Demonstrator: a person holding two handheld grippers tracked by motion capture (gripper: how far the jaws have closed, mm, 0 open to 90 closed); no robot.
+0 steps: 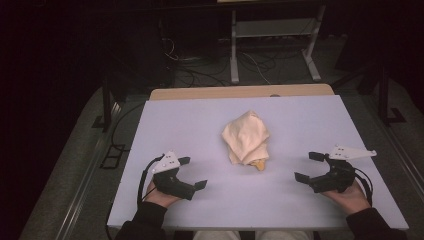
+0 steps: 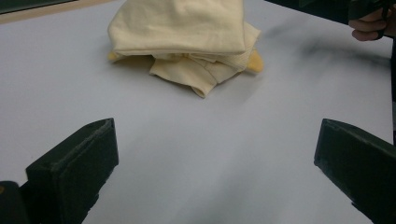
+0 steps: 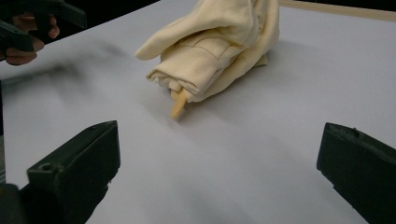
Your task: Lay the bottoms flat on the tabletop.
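Observation:
A bunched cream-coloured garment (image 1: 246,137) lies in a heap at the middle of the pale table (image 1: 200,120), with ribbed cuffs and a darker yellow bit poking out at its near edge. In the left gripper view the garment (image 2: 187,39) lies ahead beyond the wide-apart jaws. The right gripper view has the garment (image 3: 219,44) ahead too. My left gripper (image 1: 192,173) rests near the table's front left, open and holding nothing. At the front right my right gripper (image 1: 306,166) is open as well, pointing toward the heap. Both grippers stay clear of the cloth.
The table's wooden back edge (image 1: 240,92) shows beyond the pale top. Behind it on the dark floor stand a white metal frame (image 1: 272,45) and loose cables (image 1: 200,70). A rail (image 1: 82,185) runs along the floor at the left.

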